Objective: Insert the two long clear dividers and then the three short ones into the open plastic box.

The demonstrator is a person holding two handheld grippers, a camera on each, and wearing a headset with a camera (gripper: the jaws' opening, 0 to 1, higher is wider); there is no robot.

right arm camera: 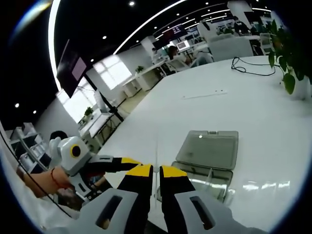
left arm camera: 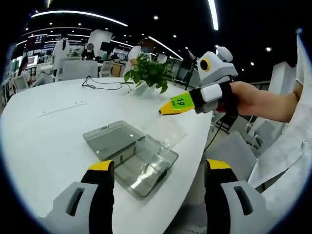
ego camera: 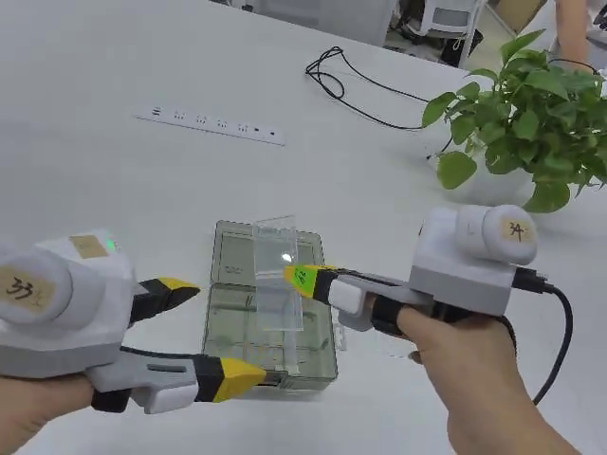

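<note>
Clear flat plastic divider (ego camera: 278, 268) hangs upright near the middle of the head view, pinched at its right edge by the yellow-tipped right gripper (ego camera: 295, 276), which reaches in from the right of the frame. The sheet is held above the open grey-tinted transparent plastic box (ego camera: 214, 334), over the hinge line between the flat lid at the back and the tray in front. Whether its lower edge touches the tray cannot be told.

In the right gripper view the right gripper (right arm camera: 157, 171) has its jaws drawn almost together on the divider (right arm camera: 157, 141), seen edge-on as a thin pale line rising from between them; the box (right arm camera: 207, 148) lies just right of centre.

At lower left of the head view, the left gripper (ego camera: 224, 331) has its jaws spread wide, holding nothing, one tip beside the box's left edge and the other over its front rim. In its own view the left gripper (left arm camera: 161, 165) frames the box (left arm camera: 113, 138), with the divider (left arm camera: 168, 131) above.

A leafy green plant in a white pot (ego camera: 520, 106) stands at upper right of the white table (ego camera: 95, 190).
</note>
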